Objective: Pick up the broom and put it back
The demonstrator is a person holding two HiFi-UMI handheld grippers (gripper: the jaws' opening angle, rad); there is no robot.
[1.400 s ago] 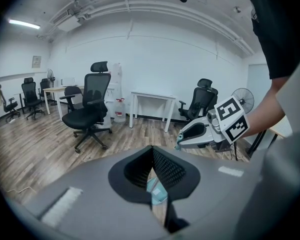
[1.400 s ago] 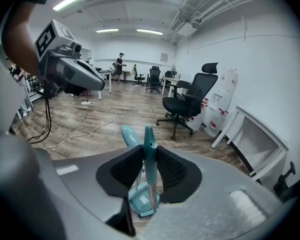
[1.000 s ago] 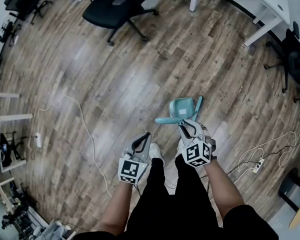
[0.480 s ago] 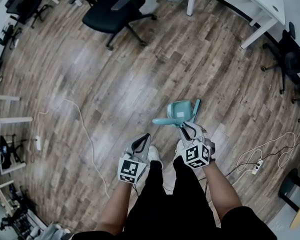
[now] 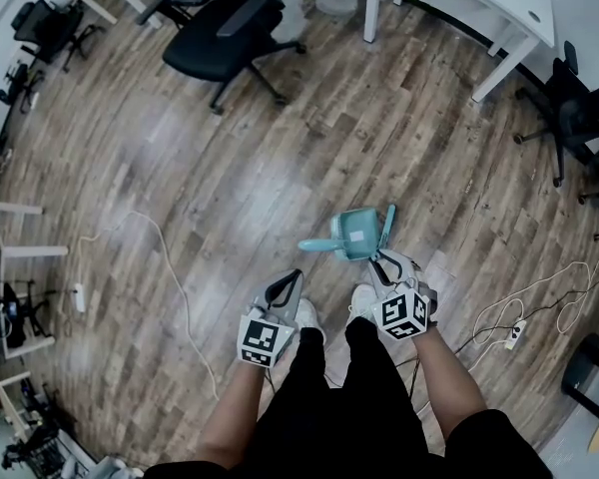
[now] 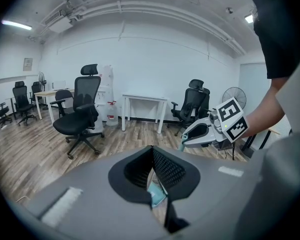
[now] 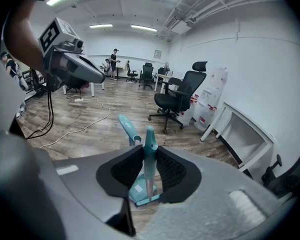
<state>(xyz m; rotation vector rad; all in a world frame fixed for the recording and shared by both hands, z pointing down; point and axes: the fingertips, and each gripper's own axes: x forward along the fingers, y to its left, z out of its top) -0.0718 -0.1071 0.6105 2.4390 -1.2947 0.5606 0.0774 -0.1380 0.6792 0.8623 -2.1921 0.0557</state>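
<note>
No readable text. Red labels on water jugs too small; wall notice blurred.

Both forearms reach forward and down, side by side. The left gripper tilts downward, jaws pressed together with nothing between them. Just to its right, the right gripper clamps its jaws on the broom handle.

Black trousers, white shoes, grey left gripper and right gripper
</note>
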